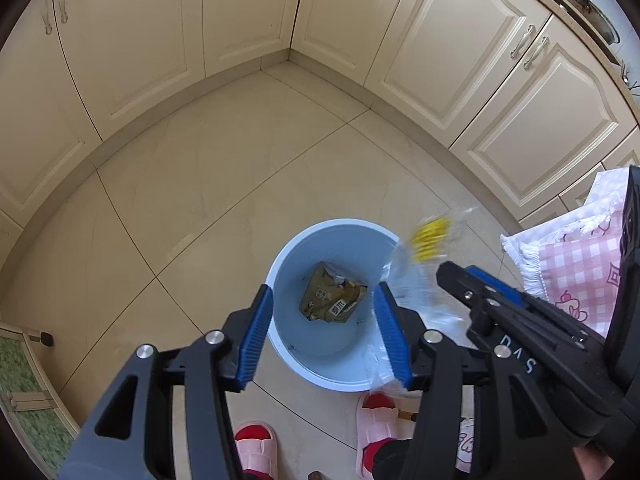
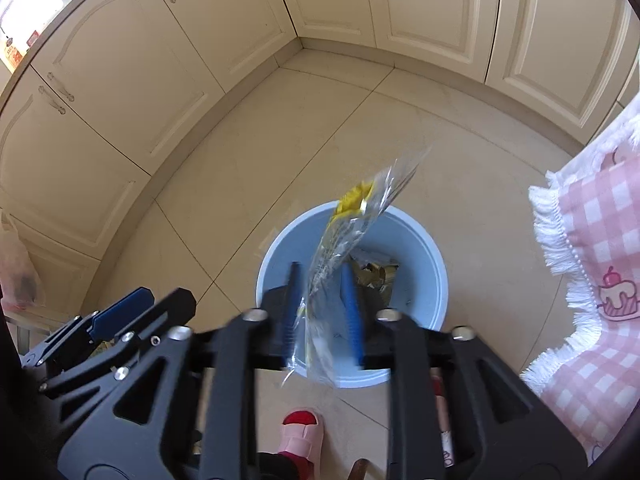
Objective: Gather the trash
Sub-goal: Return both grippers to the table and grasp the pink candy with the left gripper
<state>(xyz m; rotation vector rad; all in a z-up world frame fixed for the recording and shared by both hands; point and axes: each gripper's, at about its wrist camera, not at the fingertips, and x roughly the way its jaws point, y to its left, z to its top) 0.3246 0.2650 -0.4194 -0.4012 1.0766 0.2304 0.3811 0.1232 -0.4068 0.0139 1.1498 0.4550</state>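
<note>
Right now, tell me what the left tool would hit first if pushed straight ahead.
Probably the crumpled brown wrapper lying inside the round blue plastic bin; the left tool points into its mouth, though depth is unclear.

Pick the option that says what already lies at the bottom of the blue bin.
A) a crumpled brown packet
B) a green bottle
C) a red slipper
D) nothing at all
A: a crumpled brown packet lies on the floor of the blue bin, seen between the left tongs.

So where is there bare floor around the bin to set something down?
Bare tile runs from the bin to the corner cabinets, and to its left. It is crowded on the near side by slippers, and on the right by the pink cloth.
</note>
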